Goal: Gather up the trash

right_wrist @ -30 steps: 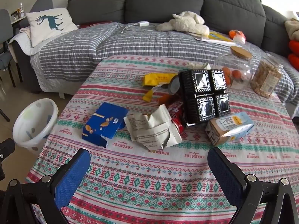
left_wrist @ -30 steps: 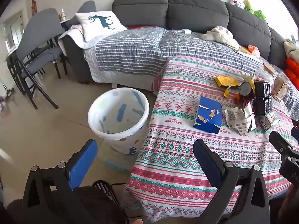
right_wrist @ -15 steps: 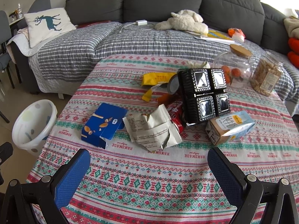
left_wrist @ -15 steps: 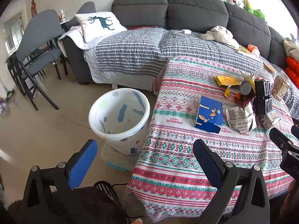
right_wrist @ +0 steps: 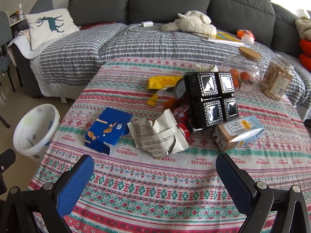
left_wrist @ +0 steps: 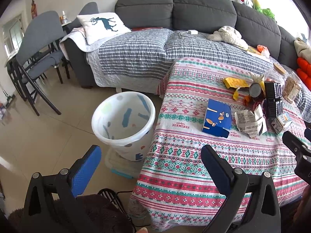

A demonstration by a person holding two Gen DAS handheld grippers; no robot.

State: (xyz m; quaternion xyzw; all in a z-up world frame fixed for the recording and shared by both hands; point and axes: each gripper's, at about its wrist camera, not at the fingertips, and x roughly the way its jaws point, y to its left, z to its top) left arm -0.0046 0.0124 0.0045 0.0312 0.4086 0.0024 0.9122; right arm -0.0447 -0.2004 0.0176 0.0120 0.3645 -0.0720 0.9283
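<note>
Nothing collected yet: bin (left_wrist: 124, 124) empty; blue box (right_wrist: 108, 132), torn wrapper (right_wrist: 157, 136), carton (right_wrist: 239, 134) on bench; left gripper (left_wrist: 149, 159), right gripper (right_wrist: 155, 167) jaws wide, empty

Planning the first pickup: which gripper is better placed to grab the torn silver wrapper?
Right, probably. The right gripper is open and faces the torn silver wrapper straight on. The left gripper, also open, hangs over the table edge beside the white bin, farther from it.

A grey sofa (left_wrist: 204, 13) spans the far wall, draped with a striped quilt (left_wrist: 136, 58). Grey chairs (left_wrist: 38, 44) stand left on a glossy beige floor (left_wrist: 38, 136).
</note>
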